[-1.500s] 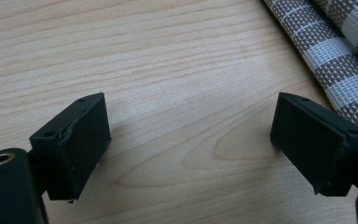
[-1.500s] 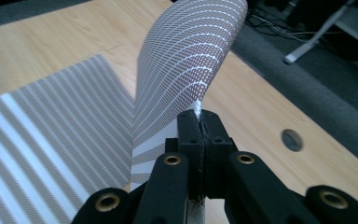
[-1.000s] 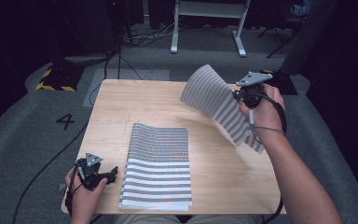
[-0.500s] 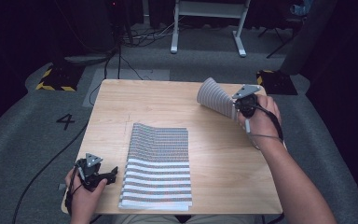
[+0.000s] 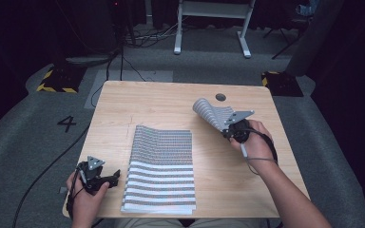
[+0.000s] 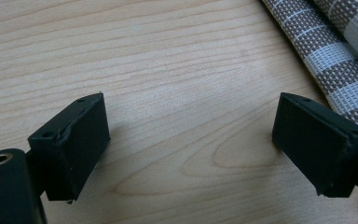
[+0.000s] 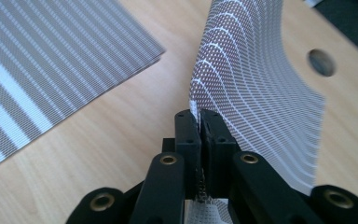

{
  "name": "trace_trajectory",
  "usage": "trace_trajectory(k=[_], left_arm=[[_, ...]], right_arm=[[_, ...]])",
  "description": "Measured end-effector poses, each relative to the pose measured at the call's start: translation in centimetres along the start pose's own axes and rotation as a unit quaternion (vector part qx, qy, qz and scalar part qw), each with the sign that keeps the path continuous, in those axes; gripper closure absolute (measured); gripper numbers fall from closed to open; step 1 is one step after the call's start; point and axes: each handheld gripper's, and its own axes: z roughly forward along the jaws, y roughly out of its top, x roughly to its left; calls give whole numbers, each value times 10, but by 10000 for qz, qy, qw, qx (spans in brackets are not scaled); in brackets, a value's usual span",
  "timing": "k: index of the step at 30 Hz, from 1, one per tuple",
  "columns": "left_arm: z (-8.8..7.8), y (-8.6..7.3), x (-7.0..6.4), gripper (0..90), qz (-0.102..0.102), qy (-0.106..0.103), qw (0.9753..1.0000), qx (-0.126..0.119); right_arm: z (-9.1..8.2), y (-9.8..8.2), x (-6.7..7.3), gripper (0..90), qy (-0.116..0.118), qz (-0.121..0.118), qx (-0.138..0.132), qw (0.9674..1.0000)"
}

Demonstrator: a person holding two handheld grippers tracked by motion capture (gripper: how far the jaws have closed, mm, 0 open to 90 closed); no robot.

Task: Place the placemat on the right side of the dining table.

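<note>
High view: the right gripper (image 5: 229, 127) holds a striped mat (image 5: 213, 114) by one edge at the right half of the counter (image 5: 171, 102). The mat curls up and back from the fingers toward the round hole (image 5: 221, 97) in the counter; its lower part is hidden behind the gripper and the right hand (image 5: 252, 142), so whether it touches the counter cannot be told. A stack (image 5: 160, 168) of like mats lies flat at the counter's near middle; its count cannot be made out. The left gripper (image 5: 107, 178) rests at the near left corner, just beside the stack, in the left hand (image 5: 86, 199).

Left gripper view: the fingers (image 6: 74, 140) stand spread with bare counter (image 6: 168, 93) between them, pinching nothing. The stack (image 6: 335, 51) is cut off at the upper right edge; brown and white woven bands show.

Right gripper view: the fingers (image 7: 188, 135) are pressed together on the mat (image 7: 256, 88), pinching its thin edge. The mat is a fine brown-grey mesh with thin white cross lines, bowed upward and away. Its far end is cut off at the top of the picture. The stack (image 7: 51, 60) lies apart at the left, and the hole (image 7: 321, 62) at the right is blurred.
</note>
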Motion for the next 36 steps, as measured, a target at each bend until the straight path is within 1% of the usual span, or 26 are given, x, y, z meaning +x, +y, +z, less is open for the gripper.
trace_trajectory(k=[1,4,8,9,10,11,12,13,14,15,16,17,18,19,20,21,22,23,24,26,28,29,30,32,35,36], left_arm=[[0,0,0,112,0,0,10000,1],[0,0,0,112,1,2,10000,1],[0,0,0,112,0,1,10000,-2],[0,0,0,112,1,1,10000,-1],[0,0,0,113,1,2,10000,0],[0,0,0,112,1,2,10000,0],[0,0,0,112,0,2,10000,-1],[0,0,0,113,1,2,10000,-1],[0,0,0,112,2,3,10000,-1],[0,0,0,113,1,5,10000,-2],[0,0,0,113,1,5,10000,-4],[0,0,0,113,1,-5,10000,-2],[0,0,0,113,-4,-20,10000,2],[0,0,0,113,4,4,10000,-4],[0,0,0,113,0,-3,10000,-5],[0,0,0,113,-4,-15,10000,0],[0,0,0,113,-2,-17,10000,3],[0,0,0,113,-3,-14,10000,0],[0,0,0,113,-1,-7,10000,0],[0,0,0,113,-3,-4,10000,-1],[0,0,0,113,11,-5,10000,2],[0,0,0,114,-1,-3,10000,0],[0,0,0,113,-3,-2,10000,-1],[0,0,0,114,-5,-10,10000,-2],[0,0,0,113,0,0,10000,-1],[0,0,0,113,-2,-4,10000,-1]], right_arm=[[3,-2,3,862,74,20,-4,10000],[16,-11,11,856,198,6,122,9997],[28,-23,18,847,327,102,264,9991],[32,-26,19,825,399,207,289,9986],[34,-30,19,785,484,252,294,9981],[37,-34,19,765,740,481,176,9959],[37,-37,18,707,849,619,107,9944],[36,-39,17,658,976,858,-45,9915],[33,-42,15,612,999,990,-157,9899],[30,-43,13,604,996,1107,-245,9885],[25,-45,9,591,944,1178,-339,9880],[19,-49,2,576,817,1221,-404,9883],[15,-51,-2,564,726,1308,-426,9878],[8,-56,-11,552,567,1462,-506,9863],[3,-61,-18,548,434,1547,-533,9856],[0,-65,-23,543,344,1692,-550,9834],[-4,-73,-32,527,171,1818,-531,9818],[-6,-78,-37,514,78,1910,-500,9803],[-7,-85,-43,505,-60,2015,-390,9787],[-9,-101,-54,484,-334,2243,-205,9737],[-8,-119,-65,477,-671,2433,29,9676],[-6,-131,-72,470,-866,2517,169,9638],[-5,-138,-76,460,-955,2580,226,9611],[-2,-155,-83,446,-1070,2800,362,9533],[3,-174,-87,421,-1081,3036,478,9454],[4,-176,-87,411,-1071,3078,490,9441]])
